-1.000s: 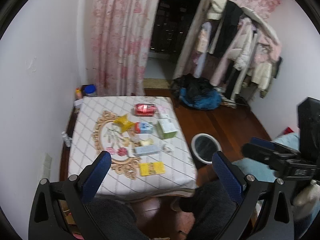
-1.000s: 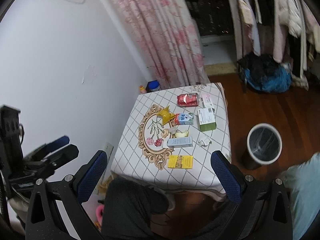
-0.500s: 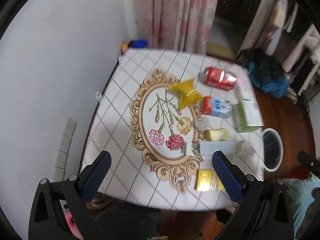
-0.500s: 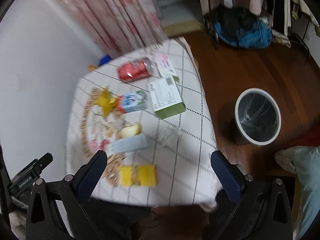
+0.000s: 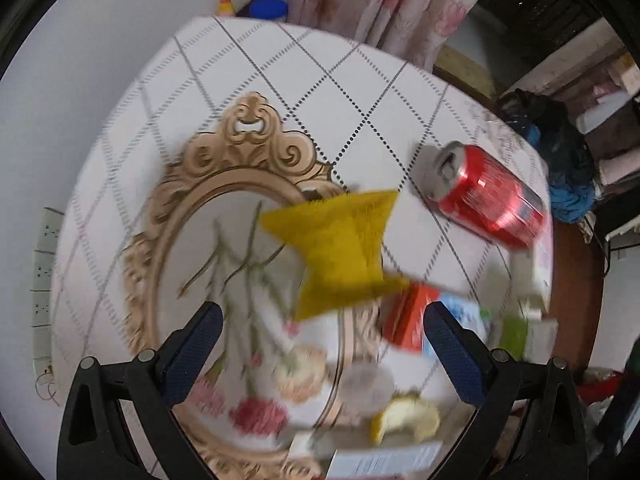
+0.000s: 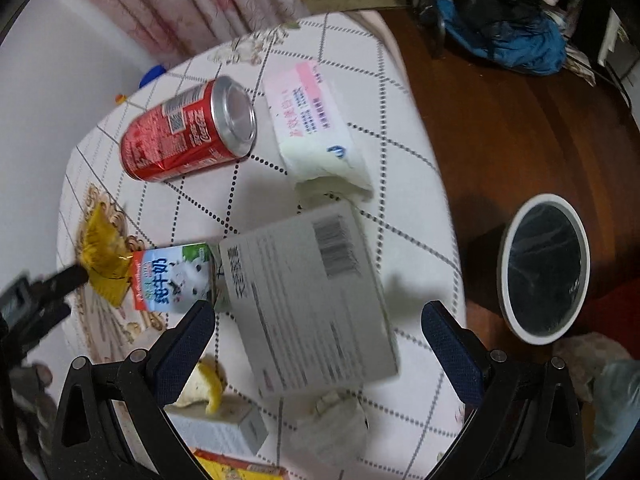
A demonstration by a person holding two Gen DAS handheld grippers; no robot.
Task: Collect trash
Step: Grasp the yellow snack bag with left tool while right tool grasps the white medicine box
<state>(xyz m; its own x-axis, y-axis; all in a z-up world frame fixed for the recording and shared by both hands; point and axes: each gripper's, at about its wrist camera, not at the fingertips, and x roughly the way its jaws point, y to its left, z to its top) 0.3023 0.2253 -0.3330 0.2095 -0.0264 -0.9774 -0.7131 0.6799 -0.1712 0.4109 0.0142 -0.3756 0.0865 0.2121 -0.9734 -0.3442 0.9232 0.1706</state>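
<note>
My left tongs (image 5: pixel 320 344) are spread wide over the surface (image 5: pixel 280 80), gripping nothing, with the yellow wrapper (image 5: pixel 340 248) just ahead at 12 o'clock and the red can (image 5: pixel 486 200) lying on its side at about 2 o'clock. My right tongs (image 6: pixel 318 344) are equally wide and empty above the grey box (image 6: pixel 308 300), which lies flat between the blue-tipped fingers (image 6: pixel 182 350); the milk carton (image 6: pixel 172 278) touches the box at 10 o'clock and the white tissue pack (image 6: pixel 316 128) sits at 12. The bin (image 6: pixel 544 268) stands on the wooden floor (image 6: pixel 500 120) at 3 o'clock, off the surface's edge.
</note>
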